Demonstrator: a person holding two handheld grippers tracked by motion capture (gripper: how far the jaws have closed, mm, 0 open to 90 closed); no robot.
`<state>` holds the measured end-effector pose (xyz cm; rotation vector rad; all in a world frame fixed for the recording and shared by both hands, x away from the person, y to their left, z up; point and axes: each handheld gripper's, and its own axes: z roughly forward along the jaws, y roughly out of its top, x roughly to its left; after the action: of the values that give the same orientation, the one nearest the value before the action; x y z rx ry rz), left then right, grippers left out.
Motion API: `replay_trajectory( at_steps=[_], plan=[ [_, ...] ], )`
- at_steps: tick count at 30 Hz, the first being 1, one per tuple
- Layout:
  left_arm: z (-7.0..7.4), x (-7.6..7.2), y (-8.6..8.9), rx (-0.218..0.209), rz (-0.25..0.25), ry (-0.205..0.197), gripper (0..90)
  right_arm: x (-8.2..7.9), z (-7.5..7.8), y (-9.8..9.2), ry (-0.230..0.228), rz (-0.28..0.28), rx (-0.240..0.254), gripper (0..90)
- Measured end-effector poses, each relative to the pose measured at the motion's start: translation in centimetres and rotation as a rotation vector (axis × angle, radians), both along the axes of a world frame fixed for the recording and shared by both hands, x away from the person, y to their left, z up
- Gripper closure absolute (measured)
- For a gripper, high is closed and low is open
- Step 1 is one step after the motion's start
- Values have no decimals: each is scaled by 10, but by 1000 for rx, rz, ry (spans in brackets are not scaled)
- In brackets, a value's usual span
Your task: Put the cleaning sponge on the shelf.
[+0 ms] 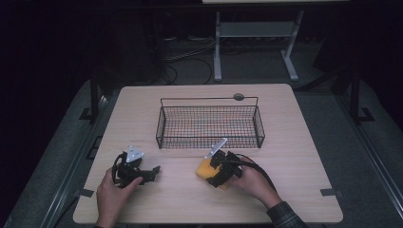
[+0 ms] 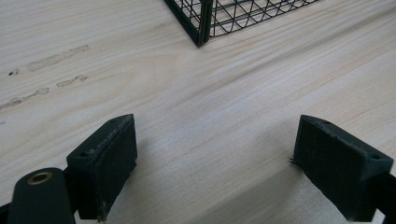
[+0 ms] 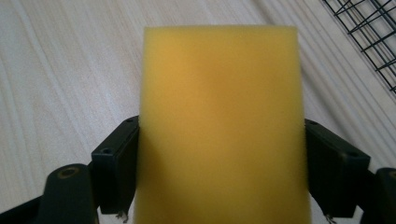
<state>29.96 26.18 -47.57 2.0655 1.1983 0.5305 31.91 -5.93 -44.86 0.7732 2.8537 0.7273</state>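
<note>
High view: a pale rectangular wooden bench [image 1: 285,142] was seen carrying a black rectangular wire-mesh basket [image 1: 210,124] toward its 12 o'clock side. A yellow rectangular foam sponge [image 1: 205,169] was seen just at the basket's 6 o'clock side, apart from it, near the bench's middle front. The right gripper [image 1: 219,172] was held by the person's right hand [image 1: 254,183] over the sponge, with a grey three-cornered plate on top of it. The left gripper [image 1: 145,174] was held by the left hand [image 1: 113,192] at the sponge's 9 o'clock, well apart from it and low over bare wood.

In the right gripper view, the sponge [image 3: 222,126] was seen between the two black fingers [image 3: 114,170], each side pressed by a pad; the fingers were clenched on the sponge. A corner of the basket [image 3: 369,32] was seen at 1 o'clock.

In the left gripper view, the fingers [image 2: 102,163] were spread wide apart, released, with only bare bench [image 2: 210,121] between them. A basket corner [image 2: 203,21] was seen at 12 o'clock, clear of the fingers.
</note>
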Motion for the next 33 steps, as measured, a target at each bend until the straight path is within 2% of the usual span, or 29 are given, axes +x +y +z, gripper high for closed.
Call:
replay_trajectory(
  at_steps=[14, 33],
  plan=[
    [0, 0, 0, 0, 0, 0, 126, 1, 12, -12, 9, -19, 16, 226],
    [0, 0, 0, 0, 1, 0, 126, 2, 26, -35, 7, -50, 3, 232]
  ],
)
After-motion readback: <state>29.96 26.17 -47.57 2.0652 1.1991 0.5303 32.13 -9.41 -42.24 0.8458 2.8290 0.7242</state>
